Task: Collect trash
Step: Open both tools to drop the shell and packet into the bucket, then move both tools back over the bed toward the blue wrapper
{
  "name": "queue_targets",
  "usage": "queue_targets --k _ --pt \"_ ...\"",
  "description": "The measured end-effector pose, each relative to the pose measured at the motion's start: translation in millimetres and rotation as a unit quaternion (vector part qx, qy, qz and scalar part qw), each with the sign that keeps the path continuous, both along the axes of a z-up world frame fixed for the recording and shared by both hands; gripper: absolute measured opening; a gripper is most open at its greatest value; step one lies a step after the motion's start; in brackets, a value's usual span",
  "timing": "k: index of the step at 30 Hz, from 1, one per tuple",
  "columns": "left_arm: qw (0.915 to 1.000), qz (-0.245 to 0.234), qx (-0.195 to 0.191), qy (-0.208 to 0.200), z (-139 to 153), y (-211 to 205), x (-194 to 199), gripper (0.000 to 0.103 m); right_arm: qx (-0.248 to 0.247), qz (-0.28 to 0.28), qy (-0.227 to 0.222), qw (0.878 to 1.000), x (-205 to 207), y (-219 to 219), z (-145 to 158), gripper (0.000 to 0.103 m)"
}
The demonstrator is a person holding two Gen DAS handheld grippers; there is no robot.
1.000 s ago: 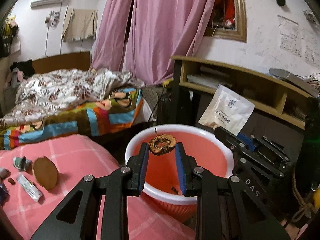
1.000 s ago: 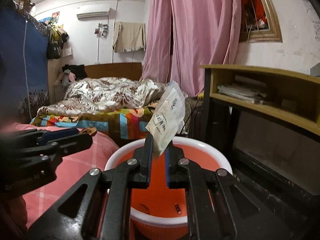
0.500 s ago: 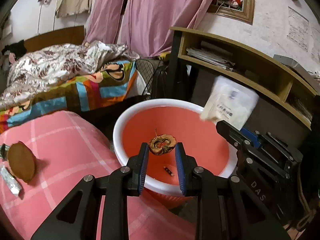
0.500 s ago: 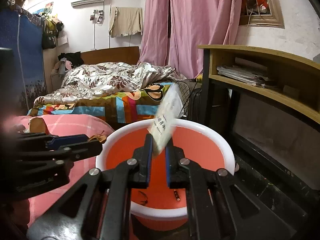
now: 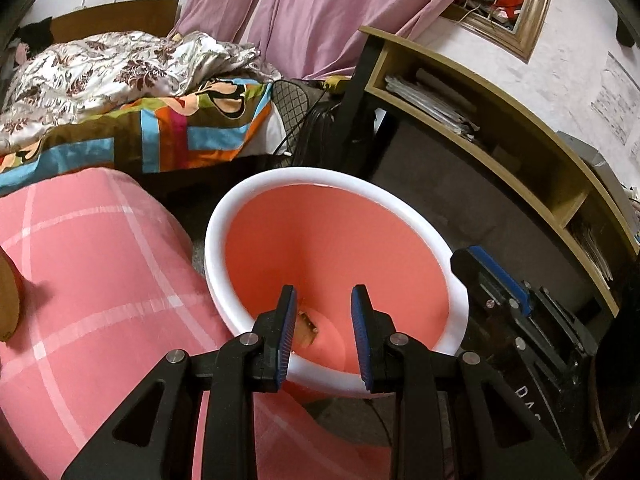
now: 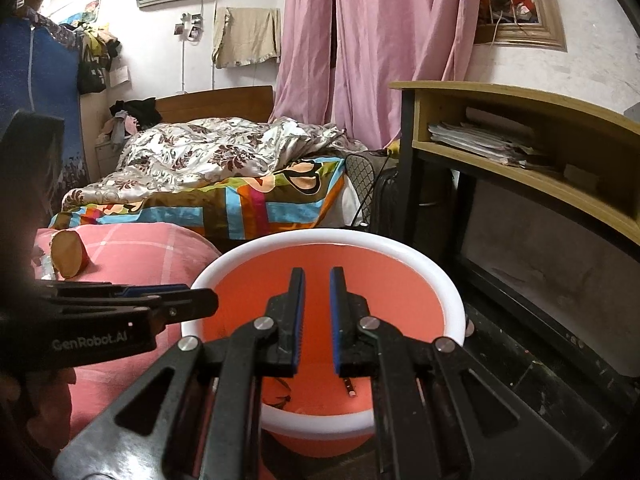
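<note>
legible markings

white lettering "genrobot.ai" stands on the black body of the left gripper (image 6: 160,304), seen from the right wrist. white letters "das", partly cut off, stand on the black body of the right gripper (image 5: 496,276), seen from the left wrist.

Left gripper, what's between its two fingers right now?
Nothing is held: the left gripper is open over the pink bin. In the left wrist view, only the bin's bare inner wall shows between its fingers.
</note>
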State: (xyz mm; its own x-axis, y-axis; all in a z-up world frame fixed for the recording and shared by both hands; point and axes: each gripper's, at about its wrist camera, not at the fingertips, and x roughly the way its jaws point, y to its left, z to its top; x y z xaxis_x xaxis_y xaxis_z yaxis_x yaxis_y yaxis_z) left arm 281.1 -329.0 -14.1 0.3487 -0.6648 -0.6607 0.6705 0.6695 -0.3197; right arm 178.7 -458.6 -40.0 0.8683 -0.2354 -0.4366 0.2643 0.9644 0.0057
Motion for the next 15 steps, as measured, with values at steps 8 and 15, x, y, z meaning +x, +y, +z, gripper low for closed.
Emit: queue_targets --k 8,15 --pt "0.9999 0.011 -0.004 -0.001 2 5 -1 0.035 0.001 -0.013 0.0 1.0 0 -1 0 0.0" --pt "0.9995 0.029 -0.008 -0.008 9 13 -4 0.043 0.007 -0.017 -0.011 1.0 -2 0 4 0.007"
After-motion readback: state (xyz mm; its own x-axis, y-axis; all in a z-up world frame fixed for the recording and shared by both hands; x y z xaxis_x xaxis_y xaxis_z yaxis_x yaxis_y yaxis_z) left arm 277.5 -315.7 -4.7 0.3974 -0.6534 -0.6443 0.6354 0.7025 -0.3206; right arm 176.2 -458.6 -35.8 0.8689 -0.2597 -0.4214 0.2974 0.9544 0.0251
